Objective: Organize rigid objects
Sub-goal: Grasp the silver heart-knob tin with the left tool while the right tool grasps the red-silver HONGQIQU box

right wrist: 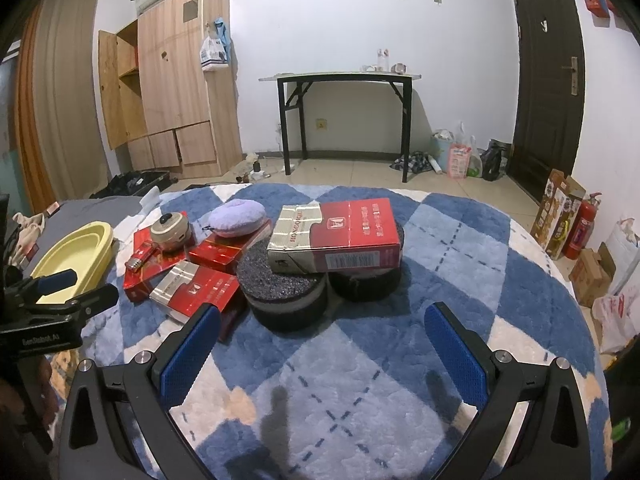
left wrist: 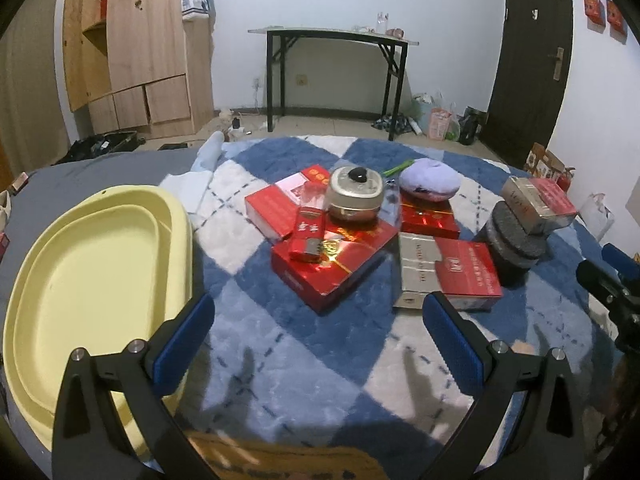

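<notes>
Nothing yet sorted, by the look of it: yellow tub [left wrist: 92,280] bare on the bed's left side; red cartons [left wrist: 332,260], small lidded pot [left wrist: 354,196], cigarette pack [right wrist: 336,236] atop dark foam discs [right wrist: 284,284], all loose on the blue checked blanket [right wrist: 360,380]. Left gripper [left wrist: 320,344] and right gripper [right wrist: 324,356] both short of the pile, fingers spread wide, holding nothing; whole job seemingly left.

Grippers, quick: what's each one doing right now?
Left gripper: open, holding nothing.
Right gripper: open, holding nothing.
</notes>
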